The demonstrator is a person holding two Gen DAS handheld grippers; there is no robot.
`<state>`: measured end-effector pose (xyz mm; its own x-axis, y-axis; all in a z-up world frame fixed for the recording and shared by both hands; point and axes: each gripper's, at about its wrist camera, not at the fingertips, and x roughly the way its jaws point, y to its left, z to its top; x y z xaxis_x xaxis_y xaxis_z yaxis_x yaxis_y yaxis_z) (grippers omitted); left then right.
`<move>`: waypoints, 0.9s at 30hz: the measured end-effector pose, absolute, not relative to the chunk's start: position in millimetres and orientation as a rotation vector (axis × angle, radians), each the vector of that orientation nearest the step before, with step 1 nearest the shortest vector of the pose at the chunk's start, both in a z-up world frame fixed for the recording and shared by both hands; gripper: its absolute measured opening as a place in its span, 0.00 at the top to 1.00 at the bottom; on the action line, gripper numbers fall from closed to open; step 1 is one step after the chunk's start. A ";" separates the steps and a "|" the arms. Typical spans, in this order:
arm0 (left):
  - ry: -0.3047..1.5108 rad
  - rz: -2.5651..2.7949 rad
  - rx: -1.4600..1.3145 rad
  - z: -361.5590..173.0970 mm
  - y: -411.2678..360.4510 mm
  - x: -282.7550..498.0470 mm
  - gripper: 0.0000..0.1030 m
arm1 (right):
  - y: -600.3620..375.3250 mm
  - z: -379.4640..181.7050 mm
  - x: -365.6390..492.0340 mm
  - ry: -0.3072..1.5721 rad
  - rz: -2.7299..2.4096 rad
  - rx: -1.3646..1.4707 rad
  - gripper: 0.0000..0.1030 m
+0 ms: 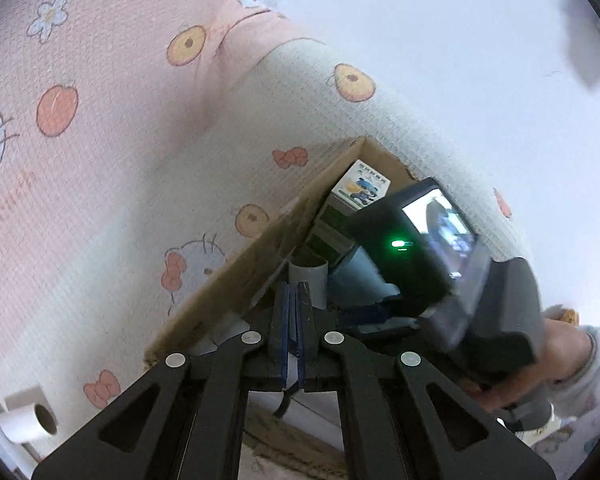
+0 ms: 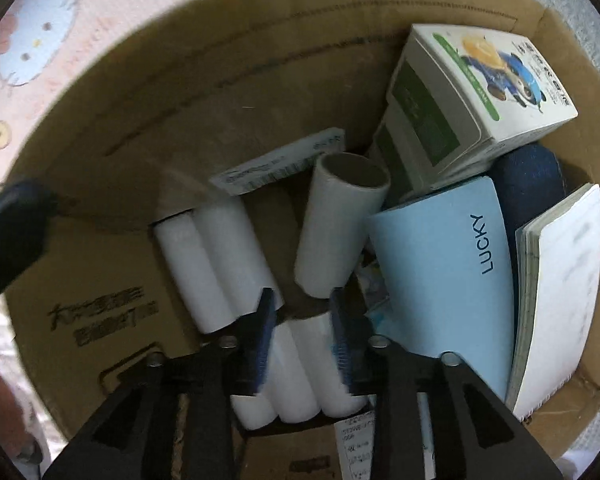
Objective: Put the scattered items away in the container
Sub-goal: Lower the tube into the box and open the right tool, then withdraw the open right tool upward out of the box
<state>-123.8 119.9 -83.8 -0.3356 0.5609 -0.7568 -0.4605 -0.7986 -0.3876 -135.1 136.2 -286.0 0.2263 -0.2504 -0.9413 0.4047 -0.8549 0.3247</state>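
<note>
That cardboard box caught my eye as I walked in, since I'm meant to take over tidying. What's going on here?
A person is tidying items into the cardboard box with a handheld gripper in each hand. The right gripper is over the inside of the box, jaws apart and gripping nothing, above white rolls. A blue LUCKY book and a printed carton are already inside. The left gripper is shut and empty. One toilet roll remains outside.

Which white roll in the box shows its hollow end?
The lone white roll leaning in the middle of the cardboard box: its dark open end faces up. The other rolls lie in packs, ends hidden.
</note>
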 end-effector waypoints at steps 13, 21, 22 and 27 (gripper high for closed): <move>-0.236 2.153 -1.205 -76.6 96.1 -126.1 0.65 | 106.3 -299.2 -137.5 0.217 -1.836 2.044 0.53; -0.294 2.121 -1.202 -82.5 85.1 -134.6 0.65 | 97.7 -301.0 -128.8 0.256 -1.869 1.996 0.40; -0.308 2.118 -1.205 -83.0 82.8 -134.8 0.65 | 97.8 -300.3 -126.7 0.260 -1.866 1.978 0.39; -0.270 2.115 -1.227 -83.0 84.6 -129.4 0.65 | 110.0 -291.1 -122.3 0.160 -1.781 1.869 0.43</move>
